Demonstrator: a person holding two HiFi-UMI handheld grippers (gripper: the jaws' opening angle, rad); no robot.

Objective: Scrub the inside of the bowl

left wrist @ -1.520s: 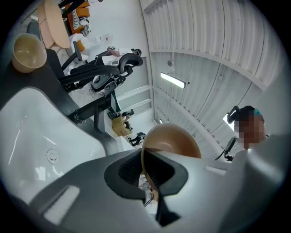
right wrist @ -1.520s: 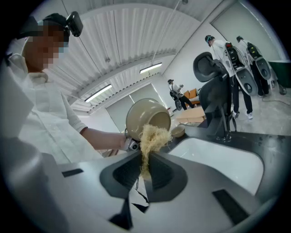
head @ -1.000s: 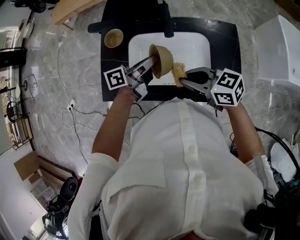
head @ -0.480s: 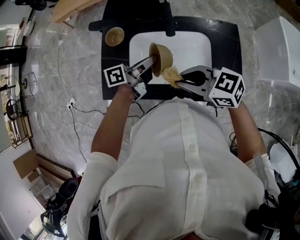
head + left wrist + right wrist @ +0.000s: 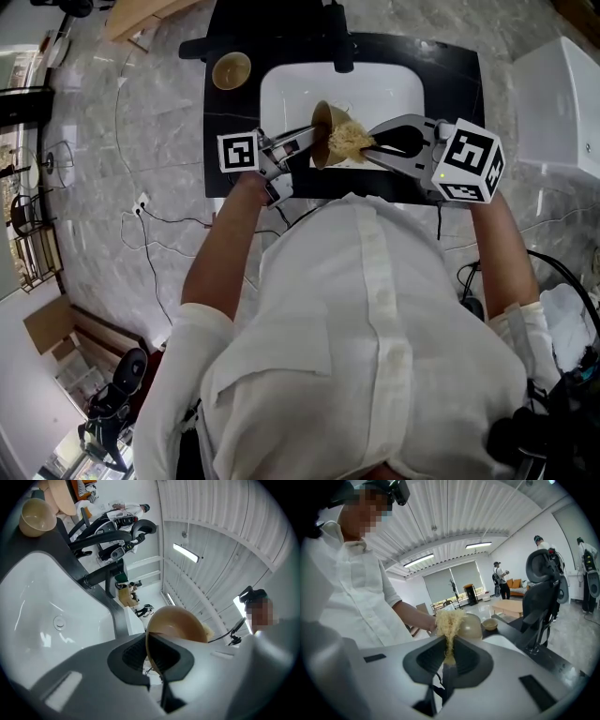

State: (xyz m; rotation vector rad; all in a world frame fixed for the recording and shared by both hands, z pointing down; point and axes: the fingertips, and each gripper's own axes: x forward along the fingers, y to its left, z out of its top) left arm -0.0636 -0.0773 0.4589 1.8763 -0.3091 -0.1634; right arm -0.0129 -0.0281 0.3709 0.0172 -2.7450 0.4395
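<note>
A tan bowl (image 5: 322,129) hangs on its side over the white sink (image 5: 394,92), mouth facing right. My left gripper (image 5: 309,143) is shut on its rim; in the left gripper view the rim (image 5: 151,644) runs between the closed jaws of the left gripper (image 5: 153,663). My right gripper (image 5: 372,147) is shut on a pale yellow fibrous scrub pad (image 5: 349,141), which presses into the bowl's mouth. In the right gripper view the pad (image 5: 450,623) stands up from the right gripper (image 5: 449,660) in front of the bowl (image 5: 472,626).
A second tan bowl (image 5: 231,70) sits on the black counter left of the sink, behind which stands a black faucet (image 5: 337,42). A white box (image 5: 561,101) stands at the right. Cables lie on the marble floor (image 5: 150,234).
The right gripper has risen and carried the pad from below the bowl's rim into its mouth. The left gripper and bowl have shifted slightly right and toward the person.
</note>
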